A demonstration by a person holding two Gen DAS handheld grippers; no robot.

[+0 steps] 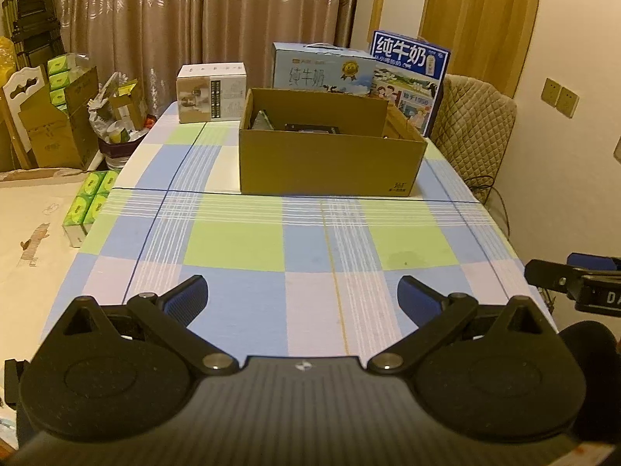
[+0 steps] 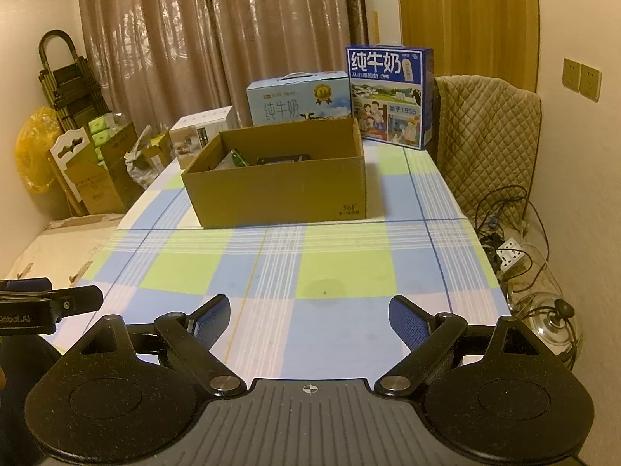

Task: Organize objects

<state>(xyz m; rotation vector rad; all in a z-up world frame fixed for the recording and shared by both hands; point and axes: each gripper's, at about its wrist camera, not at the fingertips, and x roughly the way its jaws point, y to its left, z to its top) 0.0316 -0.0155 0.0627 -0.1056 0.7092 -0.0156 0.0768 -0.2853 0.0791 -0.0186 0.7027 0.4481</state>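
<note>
Tabletop: a blue, green and white checked cloth tabletop point(image 1: 240, 240) is occupied by an open brown cardboard box point(image 1: 326, 163).
Room: brown curtains point(image 1: 194, 19) are seen behind.
Left gripper point(image 1: 302, 299): spread wide, nothing held.
Right gripper point(image 2: 308, 318): spread wide, nothing held.

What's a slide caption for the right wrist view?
Open right gripper facing a cardboard box on the checked tablecloth.

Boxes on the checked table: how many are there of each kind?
Open brown cardboard box: 1
Blue milk cartons, a pale one and a dark one: 2
White box: 1
Total: 4

Both claws, left and right, are open and hold nothing.
</note>
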